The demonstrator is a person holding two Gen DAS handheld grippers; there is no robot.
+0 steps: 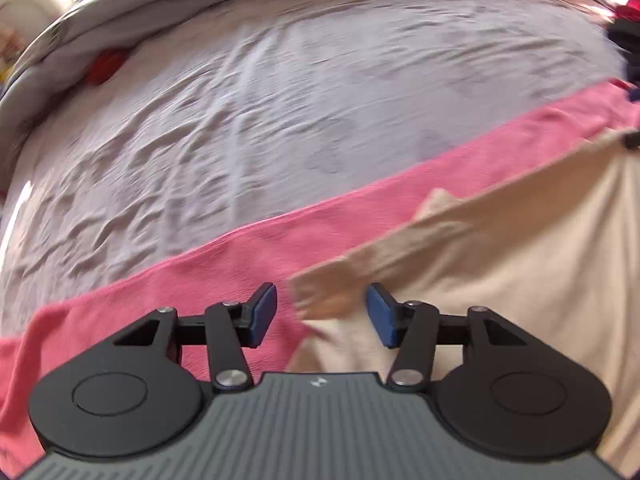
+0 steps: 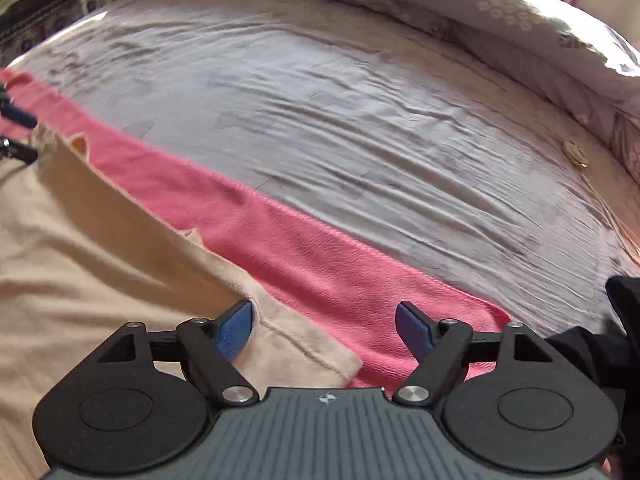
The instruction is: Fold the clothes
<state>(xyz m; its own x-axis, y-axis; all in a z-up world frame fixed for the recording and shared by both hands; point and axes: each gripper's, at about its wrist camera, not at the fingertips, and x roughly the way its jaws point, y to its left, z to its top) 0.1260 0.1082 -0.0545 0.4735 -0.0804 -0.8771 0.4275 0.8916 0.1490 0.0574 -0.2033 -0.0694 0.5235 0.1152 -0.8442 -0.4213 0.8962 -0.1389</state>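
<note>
1. The beige garment lay spread on the pink cloth, its far edge running just inside the pink one, so a pink strip showed beyond it in both views.
2. One beige corner sat between the blue pads of your left claw, which stood open and gripped nothing.
3. Your right claw was open too, straddling the other beige corner where it met the pink; it held nothing.
4. How far the folding had got, I cannot settle: the beige looked flat and broad, which fits a piece laid out for a fold or one just let go after a fold. Layers do not show clearly.
5. Both cloths lay on the bed, its pale sheet wrinkled, with a dark heap at your right.
</note>
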